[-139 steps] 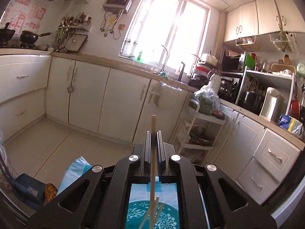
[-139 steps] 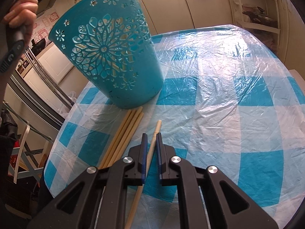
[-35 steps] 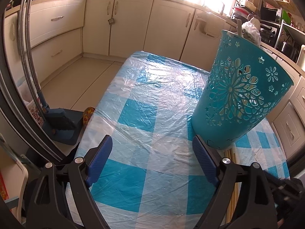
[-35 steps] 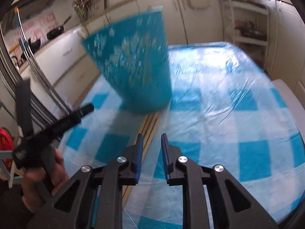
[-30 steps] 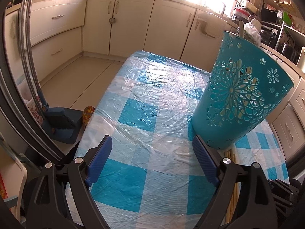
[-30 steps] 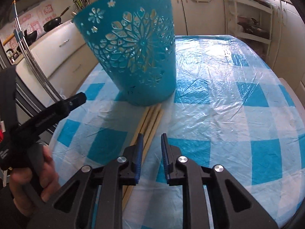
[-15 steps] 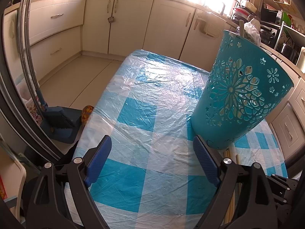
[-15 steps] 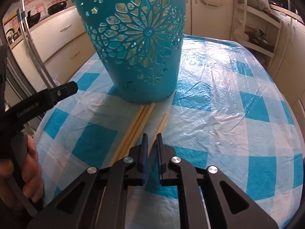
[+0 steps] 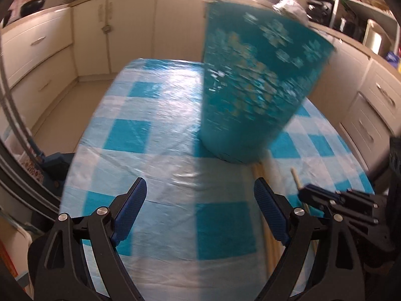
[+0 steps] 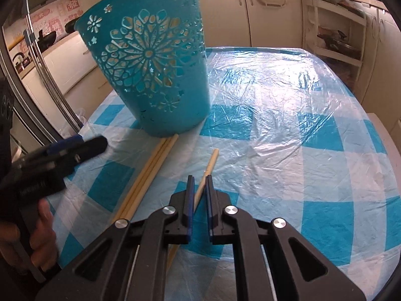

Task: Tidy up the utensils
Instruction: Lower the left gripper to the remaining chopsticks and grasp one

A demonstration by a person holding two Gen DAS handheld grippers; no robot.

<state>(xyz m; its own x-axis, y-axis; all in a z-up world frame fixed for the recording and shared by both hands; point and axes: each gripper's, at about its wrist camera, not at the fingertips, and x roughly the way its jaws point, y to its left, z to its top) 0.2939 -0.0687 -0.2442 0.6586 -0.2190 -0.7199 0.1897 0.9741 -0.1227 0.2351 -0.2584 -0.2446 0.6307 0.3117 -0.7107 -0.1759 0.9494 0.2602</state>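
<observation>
A teal cut-out plastic basket (image 10: 155, 70) stands on the blue-and-white checked table; it also shows blurred in the left wrist view (image 9: 250, 92). Several wooden chopsticks (image 10: 147, 173) lie together in front of it. One single chopstick (image 10: 209, 165) lies apart, and my right gripper (image 10: 199, 178) is closed around it, low over the cloth. My left gripper (image 9: 198, 195) is wide open and empty above the cloth, left of the basket. It also appears in the right wrist view (image 10: 75, 148). The right gripper shows in the left wrist view (image 9: 304, 192).
The table (image 10: 288, 130) is covered in crinkled clear plastic. Kitchen cabinets (image 9: 125, 30) line the far wall. A white shelf rack (image 10: 335, 25) stands beyond the table's far right. A metal rack (image 10: 45, 80) stands by the table's left edge.
My right gripper has closed on the single chopstick, which has shifted away from the bundle. My left gripper has swung right, toward the basket; its view is blurred.
</observation>
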